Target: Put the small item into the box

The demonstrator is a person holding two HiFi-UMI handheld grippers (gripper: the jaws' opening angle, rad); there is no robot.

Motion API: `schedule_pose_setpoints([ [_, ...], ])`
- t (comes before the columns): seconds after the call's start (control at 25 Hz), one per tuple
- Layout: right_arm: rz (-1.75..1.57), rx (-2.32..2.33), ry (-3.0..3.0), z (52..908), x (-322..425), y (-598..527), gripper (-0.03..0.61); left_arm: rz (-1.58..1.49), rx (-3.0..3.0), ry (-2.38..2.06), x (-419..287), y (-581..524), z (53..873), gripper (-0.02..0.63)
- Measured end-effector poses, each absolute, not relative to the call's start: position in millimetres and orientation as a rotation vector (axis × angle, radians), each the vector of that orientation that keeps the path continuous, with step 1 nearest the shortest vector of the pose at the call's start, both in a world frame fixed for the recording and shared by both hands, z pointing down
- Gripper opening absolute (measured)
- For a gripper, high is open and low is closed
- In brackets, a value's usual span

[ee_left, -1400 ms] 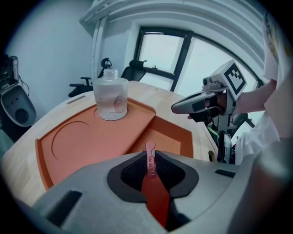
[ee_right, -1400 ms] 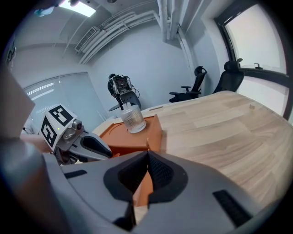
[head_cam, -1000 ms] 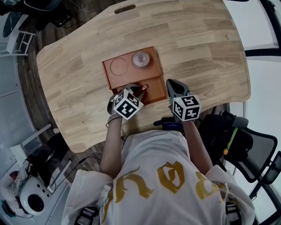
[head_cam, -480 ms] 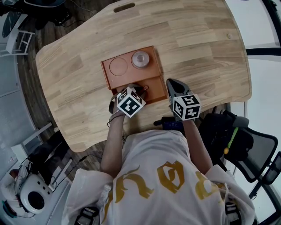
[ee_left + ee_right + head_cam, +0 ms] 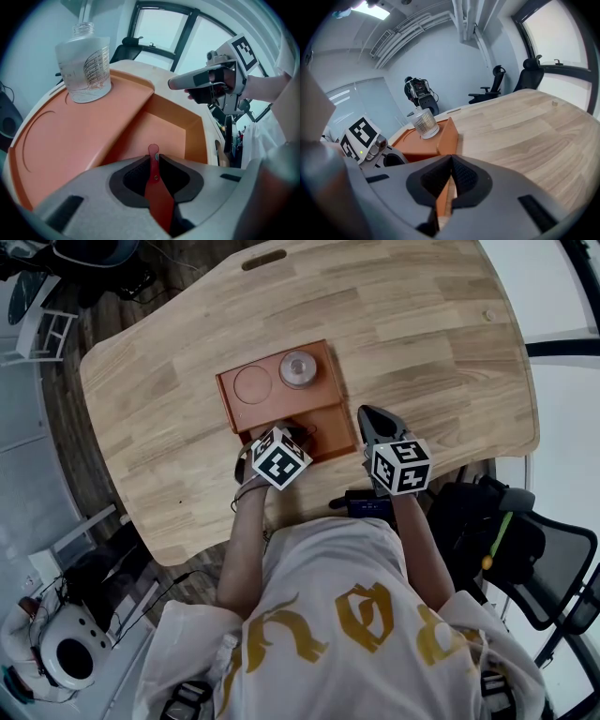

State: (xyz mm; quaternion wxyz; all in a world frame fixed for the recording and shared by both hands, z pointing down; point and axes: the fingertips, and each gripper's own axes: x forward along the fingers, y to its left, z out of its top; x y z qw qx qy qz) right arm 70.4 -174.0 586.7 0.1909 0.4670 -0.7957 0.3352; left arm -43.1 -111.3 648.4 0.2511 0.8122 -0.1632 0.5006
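My left gripper (image 5: pixel 292 434) (image 5: pixel 152 157) is shut on a thin flat red strip (image 5: pixel 156 187), whose rounded end pokes out past the pads. It hovers over the deep rectangular compartment (image 5: pixel 171 126) of the orange box (image 5: pixel 234 411) (image 5: pixel 449 132). In the head view the strip is hidden under the gripper. A glass bottle (image 5: pixel 299 367) (image 5: pixel 84 61) (image 5: pixel 424 123) stands on the box's raised shelf. My right gripper (image 5: pixel 367 415) (image 5: pixel 451 160) is shut and holds nothing, just right of the box over the table.
The box lies on a light wooden table (image 5: pixel 422 334), near its front edge. A round recess (image 5: pixel 253 383) marks the shelf left of the bottle. Office chairs (image 5: pixel 529 75) stand beyond the table. A dark chair (image 5: pixel 525 549) is at my right.
My left gripper has crept forward and slightly right over the box's compartment, so the red strip's tip no longer shows in the head view. The right gripper has hardly moved.
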Motion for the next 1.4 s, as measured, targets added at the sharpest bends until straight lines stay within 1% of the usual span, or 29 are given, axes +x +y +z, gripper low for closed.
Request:
schedule_pose_setpoints([
  [0.68, 0.897, 1.297, -2.267, 572, 72, -166, 0.011, 1.284, 2.224, -0.566, -47, -117, 631, 0.060],
  [0.88, 0.868, 1.290, -2.300, 559, 67, -164, 0.011, 1.189, 2.242, -0.648, -48, -120, 614, 0.058],
  [1.08, 0.830, 1.289, -2.321, 546, 67, -158, 0.012, 0.987, 2.224, -0.782, -46, -132, 590, 0.023],
  [1.4, 0.737, 1.303, -2.361, 518, 69, -141, 0.011, 0.919, 2.277, -0.884, -46, -125, 563, 0.011],
])
